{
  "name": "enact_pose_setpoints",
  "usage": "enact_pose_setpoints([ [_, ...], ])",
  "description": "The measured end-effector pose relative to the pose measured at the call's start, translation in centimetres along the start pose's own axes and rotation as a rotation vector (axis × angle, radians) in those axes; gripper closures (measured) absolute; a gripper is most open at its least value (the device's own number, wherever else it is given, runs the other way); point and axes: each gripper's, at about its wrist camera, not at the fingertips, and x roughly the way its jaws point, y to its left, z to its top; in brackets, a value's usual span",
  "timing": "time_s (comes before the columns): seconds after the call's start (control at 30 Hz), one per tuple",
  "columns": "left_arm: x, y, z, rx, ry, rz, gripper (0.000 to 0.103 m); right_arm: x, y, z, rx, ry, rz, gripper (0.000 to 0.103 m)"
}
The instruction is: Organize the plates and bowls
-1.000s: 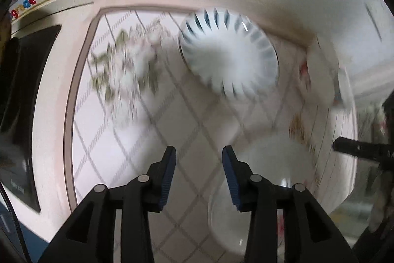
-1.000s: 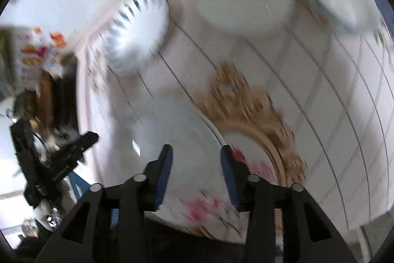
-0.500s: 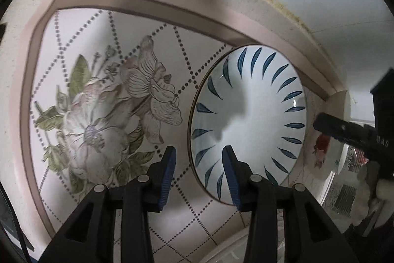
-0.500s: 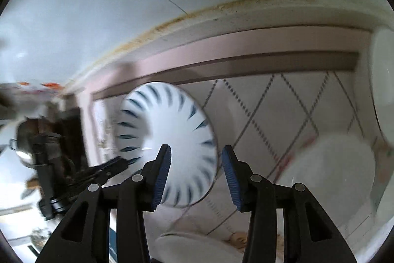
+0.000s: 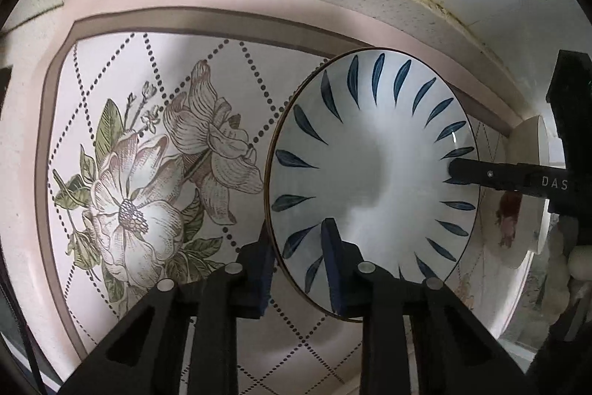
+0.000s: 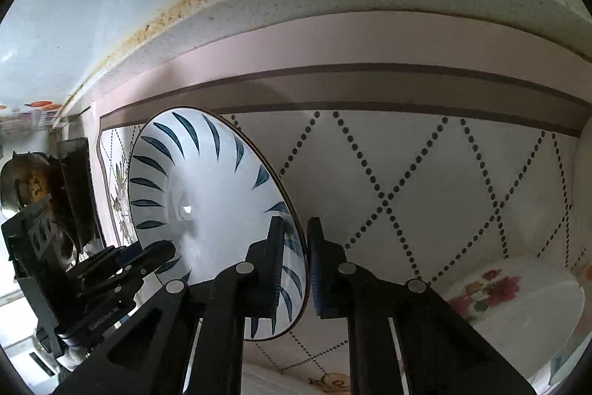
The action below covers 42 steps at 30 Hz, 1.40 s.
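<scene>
Both claws straddle the rim of one blue-leaf bowl (image 5: 373, 173) on the floral bench (image 5: 148, 173): left claw (image 5: 298, 261) at its 7 o'clock edge, right claw (image 6: 296, 261) at 4 o'clock. A flowered plate (image 6: 518, 302) lies nearby.

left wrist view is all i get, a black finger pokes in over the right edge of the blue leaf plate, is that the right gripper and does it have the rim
Observer: Yes. In the right wrist view the right gripper has one finger inside the plate and one outside, closed tight on the rim.
Operator: anything lying close on that side
Observer: A flowered plate lies on the mat to the right of that gripper, apart from the blue leaf plate.
</scene>
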Motion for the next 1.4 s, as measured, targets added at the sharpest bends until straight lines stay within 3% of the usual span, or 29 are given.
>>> enact_pose_setpoints([
  [0.27, -2.0, -0.7, 0.1, 0.042, -0.069, 0.044, 0.082, -0.3, 0.4, -0.6, -0.015, -0.044, -0.012, 0.089],
  [0.7, -6.9, -1.8, -2.2, 0.088, -0.152, 0.043, 0.082, -5.7, 1.3, -4.0, -0.050, -0.129, 0.013, 0.089],
  [1.03, -10.8, -4.4, -7.6, 0.140, -0.205, 0.040, 0.082, -10.4, 2.0, -10.2, -0.074, -0.196, 0.042, 0.089],
  [1.4, -11.7, -7.1, -14.7, 0.210, -0.209, 0.029, 0.082, -13.2, -0.2, -20.2, -0.092, -0.235, 0.037, 0.089],
])
